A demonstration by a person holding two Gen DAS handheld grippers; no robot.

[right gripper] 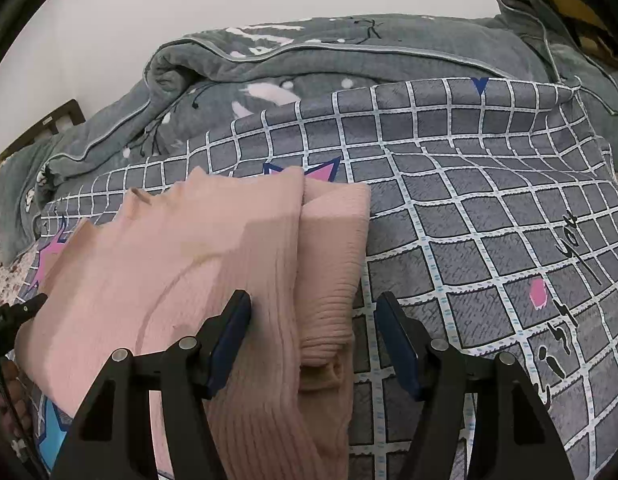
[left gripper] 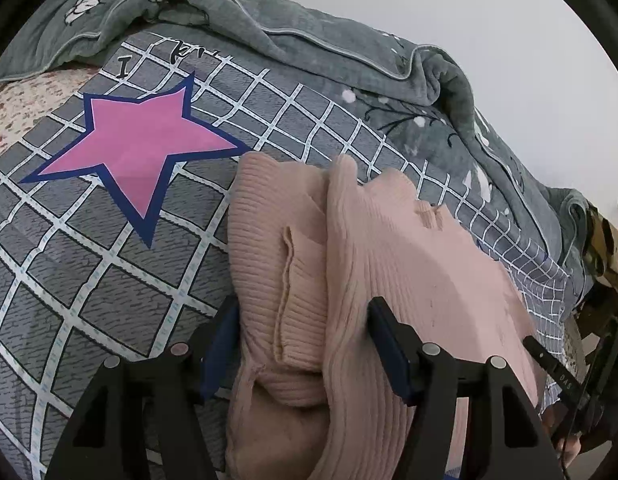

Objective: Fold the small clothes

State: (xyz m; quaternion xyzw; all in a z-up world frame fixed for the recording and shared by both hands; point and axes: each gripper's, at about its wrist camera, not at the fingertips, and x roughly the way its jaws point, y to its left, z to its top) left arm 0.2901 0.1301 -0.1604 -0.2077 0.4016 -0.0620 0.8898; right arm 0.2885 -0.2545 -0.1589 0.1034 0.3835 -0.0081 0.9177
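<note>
A pink ribbed knit garment [left gripper: 389,264] lies on the grey checked bedsheet [left gripper: 89,280], with its sides folded inward. In the left wrist view my left gripper [left gripper: 305,320] is open, its fingers straddling the garment's left folded sleeve and edge. In the right wrist view the same garment [right gripper: 169,264] lies left of centre, and my right gripper [right gripper: 313,316] is open, its fingers straddling the garment's right folded edge [right gripper: 333,248]. Neither gripper pinches the cloth. The other gripper's black body shows at the frame edge in each view.
A rumpled grey-green quilt [left gripper: 309,52] is heaped along the far side of the bed, against a white wall. A pink star [left gripper: 141,148] is printed on the sheet left of the garment. A wooden bed frame [right gripper: 41,124] shows at far left in the right wrist view.
</note>
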